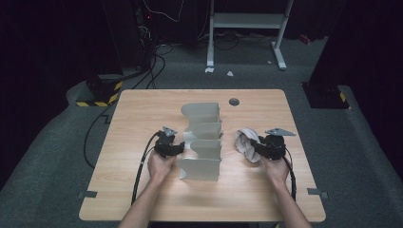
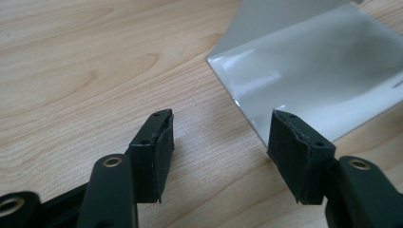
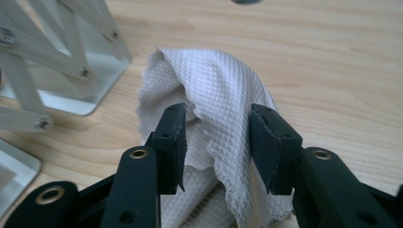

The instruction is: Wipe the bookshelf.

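Forearms come in from the bottom of the high view, and we start with the hands nearest us: each holds a black two-jaw gripper over the wooden table point(image 1: 142, 190).

We see the right gripper point(image 1: 254, 148) at the right side of the table, its tips at a crumpled white cloth point(image 1: 246, 144). In the right gripper view the right gripper point(image 3: 216, 142) has its jaws parted to a middling width, with the cloth point(image 3: 218, 95) bunched up between them. A fold of it rises in the gap and drapes against the right-hand pad, but we see no squeeze on it; the pads stand loose about it. The cloth looks like a thin white textile with a fine diamond weave and a wavy, slightly frayed edge, gathered into a soft mound that rests on the table just right of the rack.

The left gripper point(image 1: 178, 147) sits at the rack's left flank. In the left gripper view the left gripper point(image 2: 221, 142) has its jaws spread wide with bare wood between them, holding nothing; a glossy grey panel of the rack point(image 2: 313, 71) lies just beyond the tips.

Farther off, between the two grippers, we see the grey metal rack point(image 1: 202, 142), an accordion file holder with upright curved dividers and crossed struts point(image 3: 52, 47), running away from us toward the round hole point(image 1: 234, 101) near the far edge.
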Action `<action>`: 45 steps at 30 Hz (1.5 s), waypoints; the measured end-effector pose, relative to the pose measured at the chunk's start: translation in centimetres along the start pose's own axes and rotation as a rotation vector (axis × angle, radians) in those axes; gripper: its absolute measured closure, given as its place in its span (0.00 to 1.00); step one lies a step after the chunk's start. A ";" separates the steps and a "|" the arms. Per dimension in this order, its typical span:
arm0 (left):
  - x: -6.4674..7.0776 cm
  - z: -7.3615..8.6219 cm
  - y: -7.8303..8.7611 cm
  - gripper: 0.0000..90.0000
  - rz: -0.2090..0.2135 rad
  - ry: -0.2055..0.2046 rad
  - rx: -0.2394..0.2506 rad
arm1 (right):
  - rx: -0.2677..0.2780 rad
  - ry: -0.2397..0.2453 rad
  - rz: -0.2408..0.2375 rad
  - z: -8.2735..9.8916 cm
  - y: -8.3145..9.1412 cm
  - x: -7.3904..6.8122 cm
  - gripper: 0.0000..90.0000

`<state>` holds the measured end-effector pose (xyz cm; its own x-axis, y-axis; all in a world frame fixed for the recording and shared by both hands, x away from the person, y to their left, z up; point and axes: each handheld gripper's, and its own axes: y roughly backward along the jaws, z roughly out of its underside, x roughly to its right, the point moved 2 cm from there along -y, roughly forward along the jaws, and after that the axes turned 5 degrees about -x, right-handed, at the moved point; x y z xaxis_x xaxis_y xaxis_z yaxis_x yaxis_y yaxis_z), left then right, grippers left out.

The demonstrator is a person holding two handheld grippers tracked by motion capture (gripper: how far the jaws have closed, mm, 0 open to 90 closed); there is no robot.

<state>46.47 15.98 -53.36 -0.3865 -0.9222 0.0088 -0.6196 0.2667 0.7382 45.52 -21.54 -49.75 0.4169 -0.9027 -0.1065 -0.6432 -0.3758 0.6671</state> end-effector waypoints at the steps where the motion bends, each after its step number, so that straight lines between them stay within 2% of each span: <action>1: 0.0 -0.1 0.2 0.46 0.009 -0.001 0.010 | 0.009 0.007 0.000 -0.1 0.2 -0.2 0.63; 4: 0.1 -0.4 1.0 0.47 0.044 -0.005 0.038 | 0.023 0.022 -0.005 -0.1 0.6 -0.6 0.64; 7: 0.3 -0.7 1.9 0.47 0.080 -0.007 0.072 | 0.026 0.032 -0.039 -0.2 0.7 -1.2 0.67; 11: 0.6 -0.9 2.7 0.47 0.114 -0.014 0.096 | 0.003 0.070 -0.081 -0.2 0.2 -2.6 0.73; 16: 0.4 -1.3 3.4 0.48 0.118 -0.014 0.105 | -0.025 0.109 -0.136 -0.4 -0.9 -4.7 0.79; 21: -0.3 -2.4 4.0 0.48 0.117 -0.003 0.121 | -0.050 0.135 -0.185 -0.6 -1.8 -6.6 0.79; 22: -0.5 -3.0 4.1 0.48 0.117 0.000 0.120 | -0.050 0.135 -0.185 -0.6 -1.8 -6.6 0.79; 23: -0.7 -3.5 4.3 0.47 0.113 -0.002 0.127 | -0.057 0.142 -0.201 -0.6 -2.1 -7.2 0.79; 29: -1.6 -6.0 4.9 0.45 0.110 0.000 0.136 | -0.068 0.156 -0.214 -1.0 -2.7 -8.5 0.75; 36: -2.2 -8.3 5.0 0.43 0.113 -0.011 0.137 | -0.065 0.156 -0.216 -1.7 -3.2 -9.1 0.74; 41: -2.3 -8.7 4.6 0.42 0.143 0.009 0.138 | -0.062 0.148 -0.213 -2.4 -3.4 -9.3 0.74; 44: -1.7 -8.3 4.3 0.41 0.150 -0.020 0.111 | -0.055 0.142 -0.208 -2.7 -3.5 -9.3 0.74; 45: -1.4 -8.2 4.3 0.41 0.158 -0.024 0.117 | -0.057 0.140 -0.208 -2.8 -3.5 -9.3 0.74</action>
<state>49.95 16.13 -44.66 -0.5006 -0.8598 0.1006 -0.6247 0.4392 0.6456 45.72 -11.27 -49.09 0.6243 -0.7676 -0.1452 -0.4986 -0.5346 0.6824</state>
